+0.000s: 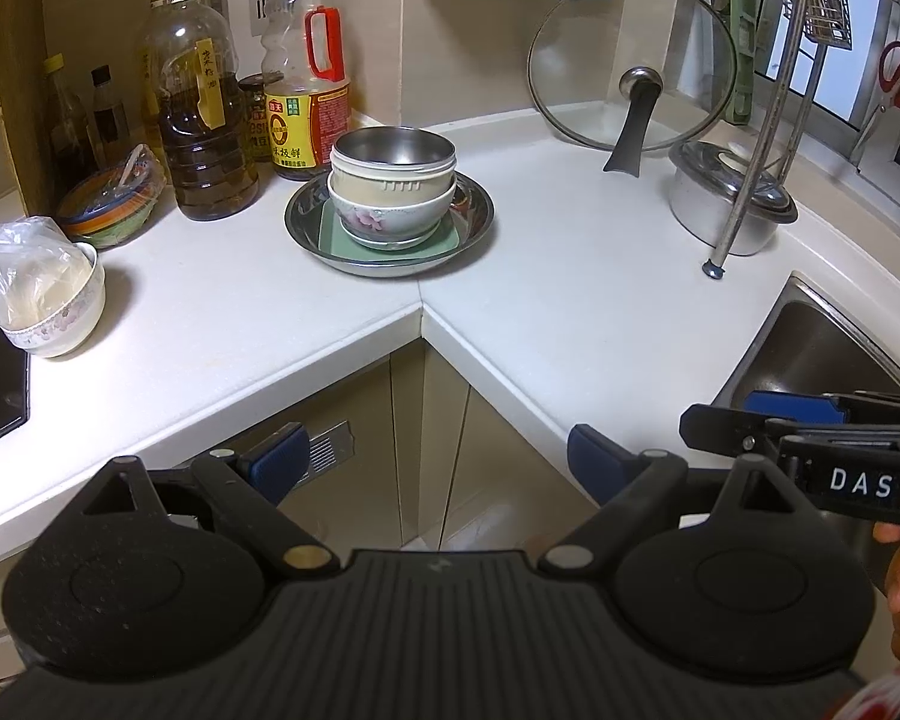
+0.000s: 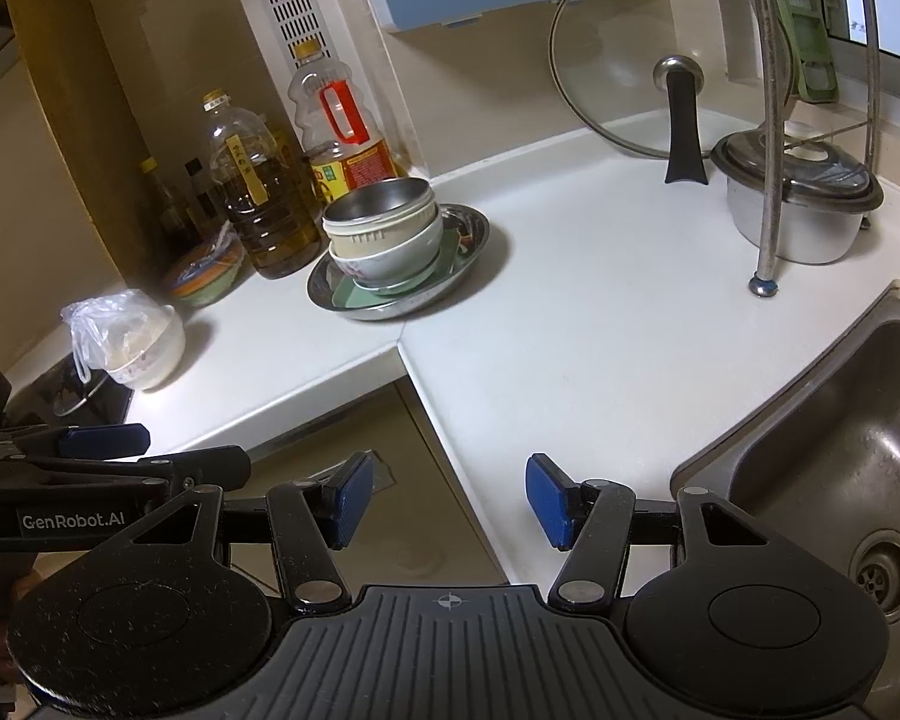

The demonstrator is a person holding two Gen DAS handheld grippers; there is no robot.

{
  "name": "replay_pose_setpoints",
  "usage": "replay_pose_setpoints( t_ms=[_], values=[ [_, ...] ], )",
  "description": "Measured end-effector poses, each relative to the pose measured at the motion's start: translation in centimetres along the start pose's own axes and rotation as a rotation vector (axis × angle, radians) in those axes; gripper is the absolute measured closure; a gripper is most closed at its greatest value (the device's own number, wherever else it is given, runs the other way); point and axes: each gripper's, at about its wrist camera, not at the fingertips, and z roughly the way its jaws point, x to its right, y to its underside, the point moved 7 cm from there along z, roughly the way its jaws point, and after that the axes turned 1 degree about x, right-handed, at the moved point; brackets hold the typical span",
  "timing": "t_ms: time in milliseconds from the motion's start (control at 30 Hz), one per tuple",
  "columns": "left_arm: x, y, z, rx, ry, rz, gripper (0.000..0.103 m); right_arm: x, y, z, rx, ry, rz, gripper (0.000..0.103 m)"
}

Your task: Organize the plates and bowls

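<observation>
A steel plate (image 1: pixel 480 210) (image 2: pixel 480 231) sits on the white counter near the corner. On it lies a green square plate (image 1: pixel 438 243) (image 2: pixel 354 294) bearing a floral bowl (image 1: pixel 390 219) (image 2: pixel 384 267), a cream bowl (image 1: pixel 384 183) (image 2: pixel 384 234) and a steel-lined bowl (image 1: pixel 393 147) (image 2: pixel 378 201) stacked upright. My left gripper (image 1: pixel 435 459) is open and empty, well short of the stack, over the counter's inner corner. My right gripper (image 2: pixel 444 495) is open and empty too, beside the left one. Each gripper shows at the other view's edge.
Oil and sauce bottles (image 1: pixel 207 120) stand behind the stack. A bowl with a plastic bag (image 1: pixel 48 294) and a coloured bowl (image 1: pixel 111 207) are at left. A glass lid (image 1: pixel 630 60), a steel pot (image 1: pixel 726 198) and a rack leg (image 1: pixel 714 267) are at right, the sink (image 2: pixel 840 480) nearer.
</observation>
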Motion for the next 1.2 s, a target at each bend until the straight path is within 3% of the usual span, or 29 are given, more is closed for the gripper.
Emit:
replay_pose_setpoints(
  t_ms=[1200],
  values=[
    [-1.0, -0.4, 1.3, -0.022, 0.0, -0.015, 0.011, -0.4, -0.2, 1.6, -0.022, 0.005, 0.003, 0.046]
  ],
)
